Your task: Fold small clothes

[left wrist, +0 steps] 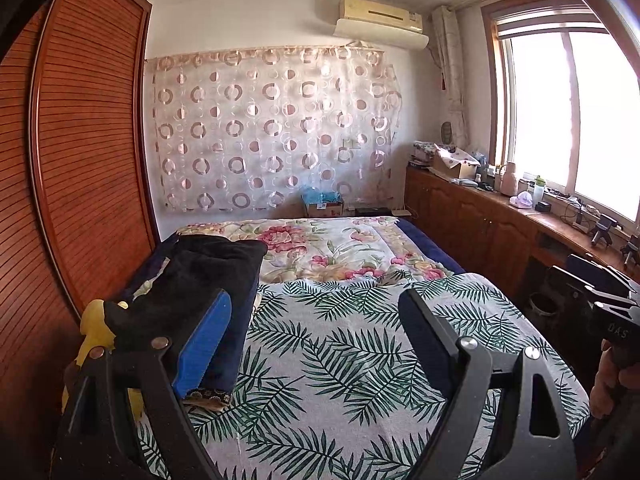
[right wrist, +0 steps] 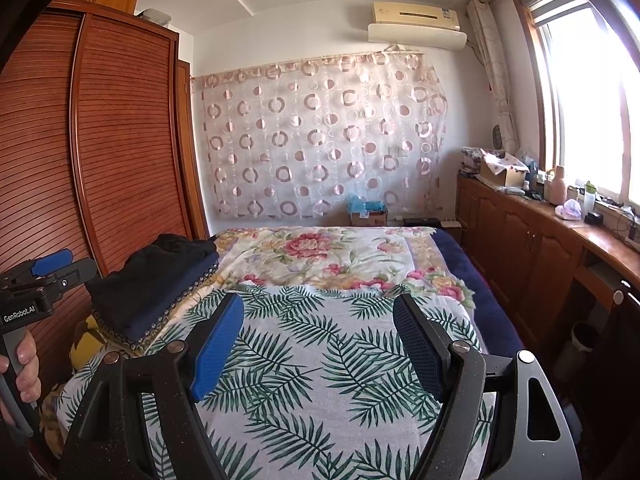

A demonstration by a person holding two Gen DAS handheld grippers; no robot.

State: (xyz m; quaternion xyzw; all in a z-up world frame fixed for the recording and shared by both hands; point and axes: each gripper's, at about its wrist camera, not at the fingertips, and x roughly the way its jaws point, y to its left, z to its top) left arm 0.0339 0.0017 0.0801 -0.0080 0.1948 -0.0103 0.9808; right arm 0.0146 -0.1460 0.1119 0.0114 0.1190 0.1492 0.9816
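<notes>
A stack of folded dark clothes (left wrist: 208, 272) lies on the left side of the bed, black pieces on top and navy below. The right wrist view shows the same stack of folded clothes (right wrist: 152, 288). A white cloth with green palm leaves (left wrist: 352, 344) is spread flat over the near part of the bed. My left gripper (left wrist: 316, 320) hovers above it, open and empty, its left blue pad in front of the stack. My right gripper (right wrist: 320, 344) is open and empty too, over the palm-leaf cloth (right wrist: 320, 380).
A floral quilt (right wrist: 320, 256) covers the far half of the bed. A slatted wooden wardrobe (left wrist: 88, 160) stands close on the left, and a cluttered wooden cabinet (right wrist: 532, 240) runs under the window on the right. Something yellow (left wrist: 96, 328) sits beside the stack. A hand (right wrist: 24, 364) grips the left tool's handle.
</notes>
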